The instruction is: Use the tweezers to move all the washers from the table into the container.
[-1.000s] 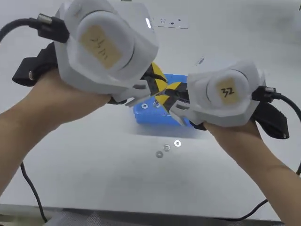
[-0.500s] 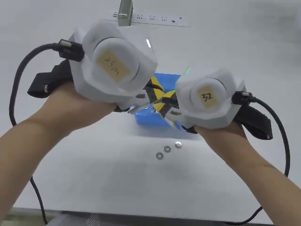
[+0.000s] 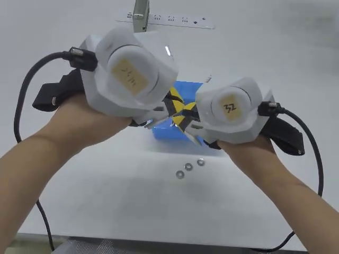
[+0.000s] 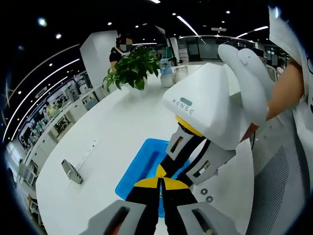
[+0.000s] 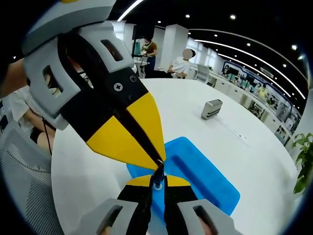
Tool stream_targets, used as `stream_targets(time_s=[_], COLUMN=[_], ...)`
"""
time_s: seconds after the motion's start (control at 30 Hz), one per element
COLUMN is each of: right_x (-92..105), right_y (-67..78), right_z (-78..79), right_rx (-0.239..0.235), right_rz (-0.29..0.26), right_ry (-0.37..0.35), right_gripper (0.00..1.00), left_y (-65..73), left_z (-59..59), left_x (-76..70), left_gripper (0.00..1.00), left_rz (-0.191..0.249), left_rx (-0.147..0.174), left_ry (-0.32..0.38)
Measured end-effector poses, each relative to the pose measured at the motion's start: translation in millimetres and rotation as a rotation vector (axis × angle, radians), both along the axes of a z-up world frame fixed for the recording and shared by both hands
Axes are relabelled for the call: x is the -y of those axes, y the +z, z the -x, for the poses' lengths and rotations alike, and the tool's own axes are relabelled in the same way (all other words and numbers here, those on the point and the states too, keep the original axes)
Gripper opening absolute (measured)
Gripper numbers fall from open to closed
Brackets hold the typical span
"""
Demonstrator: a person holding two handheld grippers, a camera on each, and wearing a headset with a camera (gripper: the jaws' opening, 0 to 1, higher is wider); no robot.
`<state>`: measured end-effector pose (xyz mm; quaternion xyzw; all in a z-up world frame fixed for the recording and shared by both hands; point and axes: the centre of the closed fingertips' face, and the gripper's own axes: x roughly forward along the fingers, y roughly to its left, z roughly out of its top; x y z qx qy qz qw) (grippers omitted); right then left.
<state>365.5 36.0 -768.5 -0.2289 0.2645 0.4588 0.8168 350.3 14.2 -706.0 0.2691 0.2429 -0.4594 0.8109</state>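
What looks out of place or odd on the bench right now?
Nothing looks spilled or damaged. Three washers lie loose on the white table, just in front of the blue container, not yet moved into it. The container itself sits flat on the table.

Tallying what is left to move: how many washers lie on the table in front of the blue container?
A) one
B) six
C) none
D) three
D: three washers lie in a short row on the white table, just in front of the blue container.
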Motion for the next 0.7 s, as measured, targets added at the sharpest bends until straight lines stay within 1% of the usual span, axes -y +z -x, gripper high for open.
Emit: stream_targets(time_s=[0.07,0.17,0.3,0.53,0.7], right_x=[1.3,3.1,4.2,5.2,6.6], right_y=[5.4,14.8,25.1,46.4,58.6], right_z=[0.9,3.3,8.8,23.1,32.0], right_rx=[0.01,0.013,0.018,0.063,0.091], right_rz=[-0.007,-0.036,-0.063,-0.077,-0.077], right_ry=[-0.002,-0.013,-0.02,-0.007,-0.001], right_gripper=[0.04,0.04,0.04,0.04,0.05], left_y=[5.4,13.0,22.4,43.0,53.6], left_z=[1.9,5.7,11.8,28.1,38.6], left_x=[-0.3,-0.7,-0.6,0.8,2.9], left_gripper=[0.0,0.0,0.0,0.0,0.0], left_rz=[0.009,0.019,0.023,0.024,0.023], left_rx=[0.008,0.019,0.037,0.077,0.106], left_ry=[0.004,0.007,0.005,-0.013,-0.034])
